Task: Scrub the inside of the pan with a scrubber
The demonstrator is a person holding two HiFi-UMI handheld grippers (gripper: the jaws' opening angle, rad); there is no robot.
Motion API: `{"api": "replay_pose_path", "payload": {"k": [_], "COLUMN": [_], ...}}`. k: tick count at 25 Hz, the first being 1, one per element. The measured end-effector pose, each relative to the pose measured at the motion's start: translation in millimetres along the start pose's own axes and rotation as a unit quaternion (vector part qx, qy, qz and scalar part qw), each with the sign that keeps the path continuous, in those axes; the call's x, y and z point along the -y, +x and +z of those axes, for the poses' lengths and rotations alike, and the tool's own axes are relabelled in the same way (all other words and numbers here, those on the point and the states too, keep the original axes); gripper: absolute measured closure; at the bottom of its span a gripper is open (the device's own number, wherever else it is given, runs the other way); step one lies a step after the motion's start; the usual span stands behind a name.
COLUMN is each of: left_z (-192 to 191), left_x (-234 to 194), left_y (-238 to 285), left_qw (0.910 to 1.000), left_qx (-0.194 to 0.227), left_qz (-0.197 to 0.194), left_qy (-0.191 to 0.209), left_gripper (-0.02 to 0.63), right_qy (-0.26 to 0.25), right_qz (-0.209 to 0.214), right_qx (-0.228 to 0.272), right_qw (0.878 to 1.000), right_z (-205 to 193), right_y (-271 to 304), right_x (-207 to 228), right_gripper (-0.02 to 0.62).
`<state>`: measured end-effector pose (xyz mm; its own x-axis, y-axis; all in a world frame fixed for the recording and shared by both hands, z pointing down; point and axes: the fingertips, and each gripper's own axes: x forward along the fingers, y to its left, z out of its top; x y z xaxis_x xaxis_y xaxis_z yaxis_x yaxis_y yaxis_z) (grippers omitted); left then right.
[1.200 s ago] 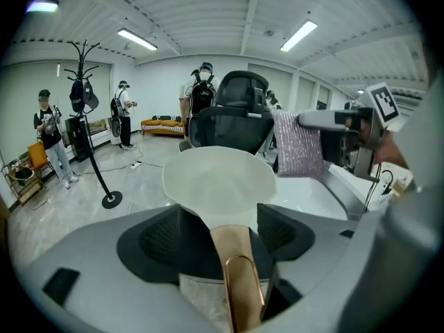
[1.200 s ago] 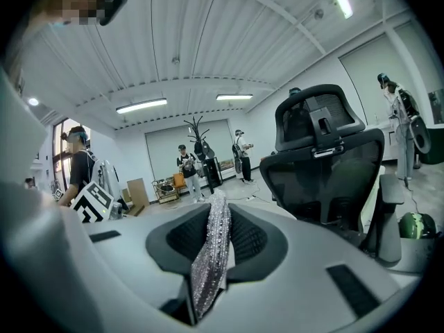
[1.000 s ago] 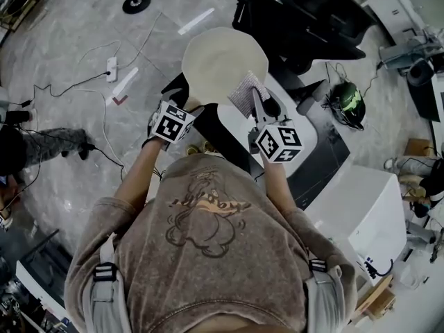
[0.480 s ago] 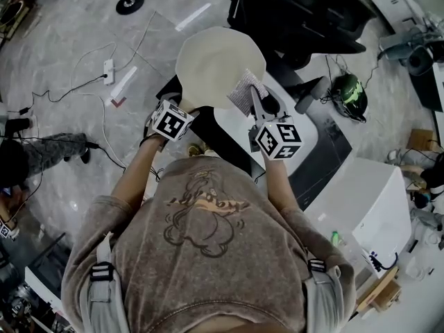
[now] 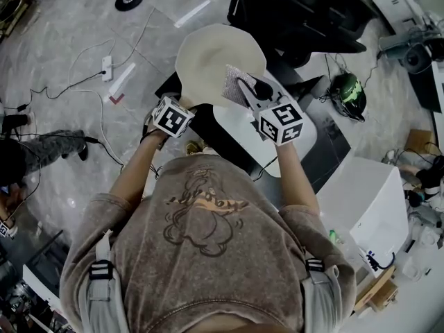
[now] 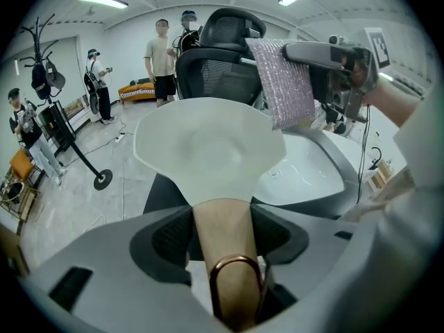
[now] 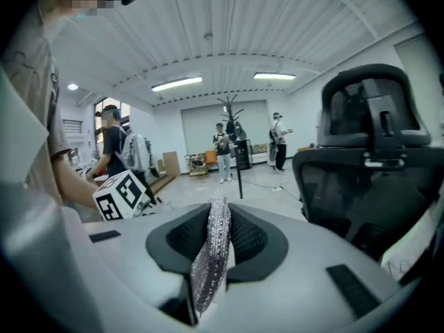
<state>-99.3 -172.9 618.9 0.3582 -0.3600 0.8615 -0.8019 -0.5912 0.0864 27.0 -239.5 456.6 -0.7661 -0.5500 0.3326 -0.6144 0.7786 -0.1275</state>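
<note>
A cream-white pan (image 5: 215, 50) is held out past the table's edge, and its pale inside (image 6: 208, 148) faces the left gripper view. Its wooden handle (image 6: 223, 231), with a copper ring at the end, lies between the pads of my left gripper (image 5: 184, 104). Those jaws have just been closing and now grip the handle. My right gripper (image 5: 244, 89) is shut on a silvery mesh scrubber (image 5: 233, 86). The scrubber (image 6: 283, 82) hangs just over the pan's right rim, and I cannot tell whether they touch. It stands edge-on between the pads (image 7: 211, 255).
A white table (image 5: 243, 127) with a dark edge lies under my hands. A black office chair (image 5: 312, 12) stands right behind the pan. Cables and a power strip (image 5: 109, 68) lie on the floor at left, near a stand's base (image 5: 130, 0). Several people (image 6: 163, 57) stand far off.
The right gripper has swung left with the scrubber, from beside the pan's right edge to over its rim. The left gripper and the pan have hardly moved.
</note>
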Motion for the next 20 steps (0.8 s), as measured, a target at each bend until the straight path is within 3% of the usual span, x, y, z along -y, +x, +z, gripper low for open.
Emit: {"api": "replay_pose_path", "payload": {"k": [3,10,20], "left_z": [2.8,0.8,-0.2], "left_x": [-0.6,-0.2,1.3], "left_y": [-0.8,-0.1,0.3], "left_qw": [1.0,1.0,0.9994], "left_qx": [0.0,-0.003,-0.011], "left_qz": [-0.001,-0.009,-0.032], "left_qy": [0.002,0.0,0.001], "left_gripper": [0.336,0.336,0.336], "right_qy": [-0.047,-0.061,-0.039], "right_qz": [0.049,0.105,0.11], "right_qx": [-0.029,-0.081,-0.1], "right_qw": [0.997,0.989,0.988], "right_z": [-8.2,-43.9,-63.2], "right_y": [28.4,86.2,142.2], "right_x": [-11.3,-36.5,-37.6], "right_gripper": [0.512,0.512,0.512]}}
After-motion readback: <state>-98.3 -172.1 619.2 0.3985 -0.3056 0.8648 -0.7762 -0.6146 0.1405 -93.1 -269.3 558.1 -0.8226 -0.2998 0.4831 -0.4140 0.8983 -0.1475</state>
